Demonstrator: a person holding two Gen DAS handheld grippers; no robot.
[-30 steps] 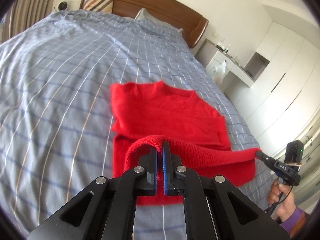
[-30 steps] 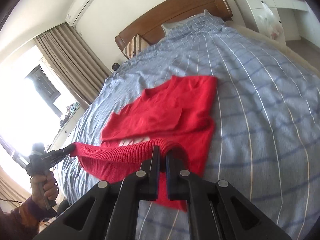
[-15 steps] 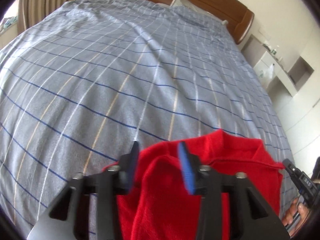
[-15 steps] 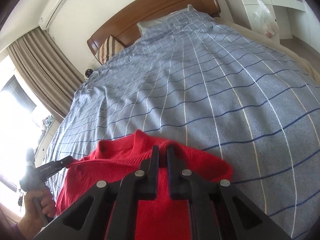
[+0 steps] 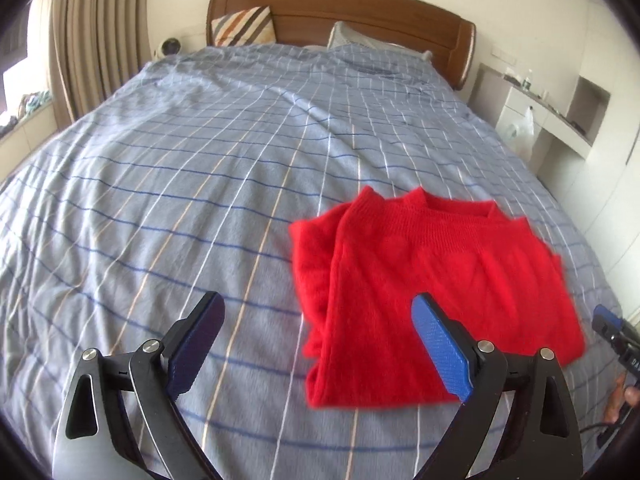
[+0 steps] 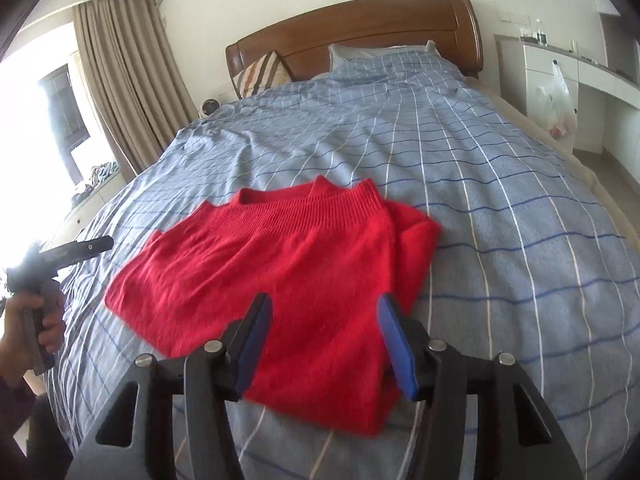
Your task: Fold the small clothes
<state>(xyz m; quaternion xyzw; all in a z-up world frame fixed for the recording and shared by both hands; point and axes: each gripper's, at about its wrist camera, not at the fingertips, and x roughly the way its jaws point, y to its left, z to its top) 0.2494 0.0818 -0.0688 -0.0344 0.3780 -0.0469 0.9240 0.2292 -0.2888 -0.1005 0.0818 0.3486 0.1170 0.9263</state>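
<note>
- On the blue checked bedspread (image 5: 200, 184), left wrist view: folded red sweater (image 5: 432, 280) lies flat; left gripper (image 5: 320, 344) jaws opening wide, nothing between them; right gripper (image 5: 616, 334) at edge, white lettering unreadable.
- Right wrist view: right gripper (image 6: 324, 340) jaws opening above sweater (image 6: 280, 264), gripping nothing; left gripper (image 6: 80, 248) in hand (image 6: 28, 328).

Sweater (image 5: 432, 280) lies on bedspread (image 5: 200, 184) (headboard (image 5: 360, 12) behind).
</note>
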